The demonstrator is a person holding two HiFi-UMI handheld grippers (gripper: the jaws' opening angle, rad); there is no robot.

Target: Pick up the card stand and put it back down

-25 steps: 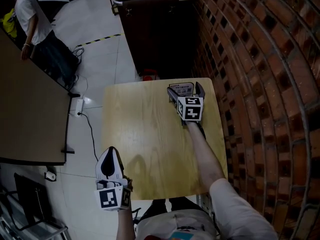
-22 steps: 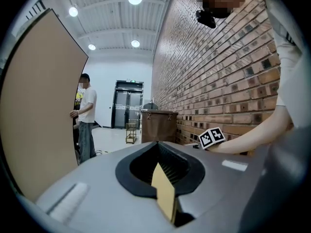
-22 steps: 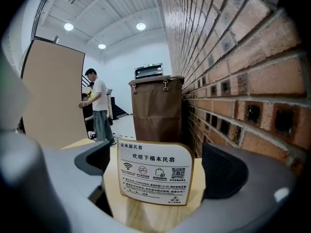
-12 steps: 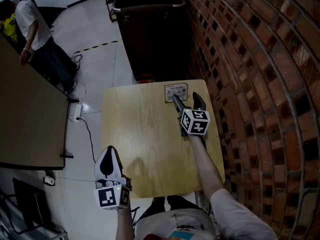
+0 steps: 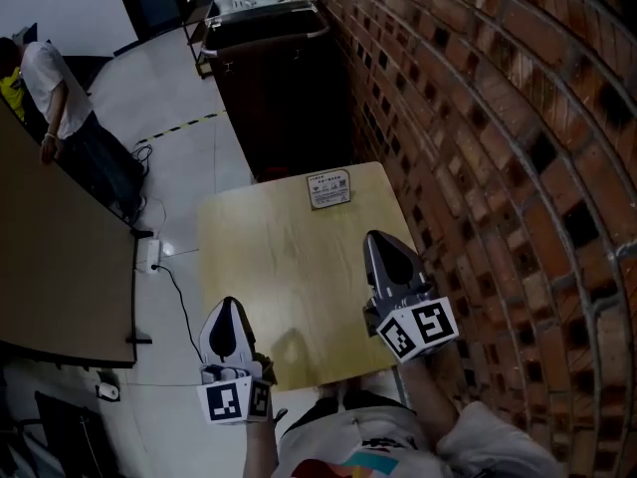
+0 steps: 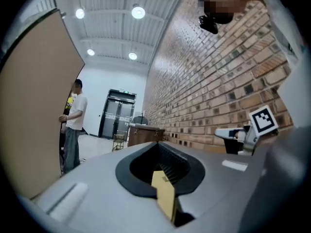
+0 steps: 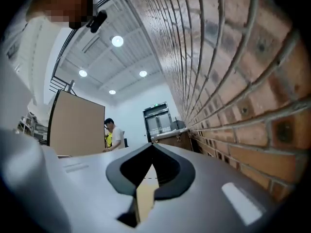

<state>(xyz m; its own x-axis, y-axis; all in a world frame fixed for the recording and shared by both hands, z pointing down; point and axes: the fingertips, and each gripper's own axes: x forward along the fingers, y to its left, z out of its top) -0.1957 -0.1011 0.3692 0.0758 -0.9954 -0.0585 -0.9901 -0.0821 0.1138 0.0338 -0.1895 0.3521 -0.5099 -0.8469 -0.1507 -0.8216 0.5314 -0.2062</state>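
The card stand (image 5: 328, 188) stands by the far edge of the light wooden table (image 5: 279, 277), its printed card facing up toward the head view. My right gripper (image 5: 381, 244) is over the table's near right part, well short of the stand, shut with nothing between its jaws. My left gripper (image 5: 228, 312) hangs at the table's near left corner, jaws together and empty. In the left gripper view the left gripper (image 6: 158, 147) points level down the room, and the right gripper's marker cube (image 6: 263, 121) shows at the right. The right gripper (image 7: 151, 149) also points level along the wall.
A red brick wall (image 5: 478, 127) runs close along the table's right side. A dark cabinet (image 5: 274, 78) stands beyond the far edge. A brown partition (image 5: 50, 257) and a standing person (image 5: 55, 88) are at the left; a power strip (image 5: 149, 252) lies on the white floor.
My right gripper let go of the card stand, drew back toward me to the table's near right and shut. The stand rests on the far edge. The left gripper barely moved.
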